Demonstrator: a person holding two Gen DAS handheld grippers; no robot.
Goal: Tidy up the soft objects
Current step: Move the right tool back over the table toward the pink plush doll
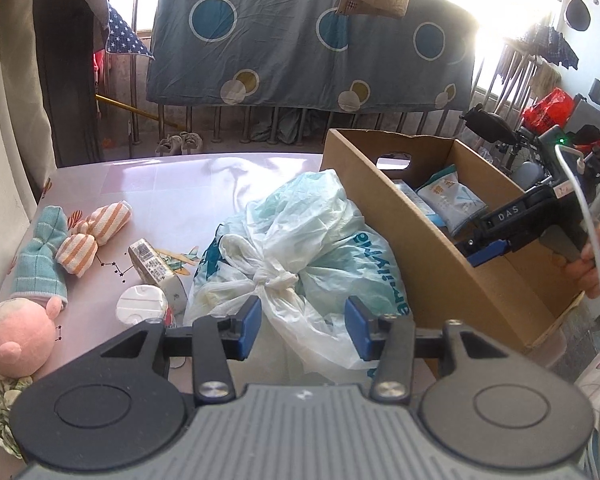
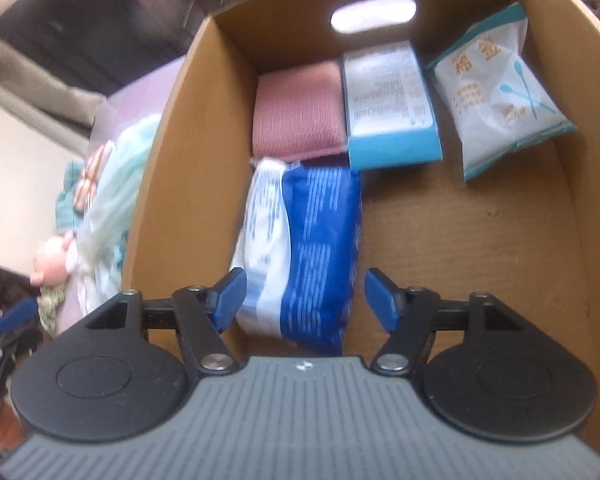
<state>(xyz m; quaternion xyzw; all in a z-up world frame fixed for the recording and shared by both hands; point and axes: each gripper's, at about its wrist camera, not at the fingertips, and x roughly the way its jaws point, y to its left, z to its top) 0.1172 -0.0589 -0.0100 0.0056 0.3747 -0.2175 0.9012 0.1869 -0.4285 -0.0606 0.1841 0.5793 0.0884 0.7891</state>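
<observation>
Where quilt [image 1: 308, 40] hangs, pink table [image 1: 160, 184], railing [image 1: 220, 124]

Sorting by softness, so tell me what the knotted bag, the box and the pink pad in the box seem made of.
Knotted bag: thin plastic film, translucent and glossy, crinkled, tied at the neck.
Box: brown corrugated cardboard, matte, with a cut handle slot; fluting lines show on its floor.
Pink pad: probably a folded knit or ribbed cloth, matte, with fine parallel ridges; blur leaves the exact fabric open.
</observation>
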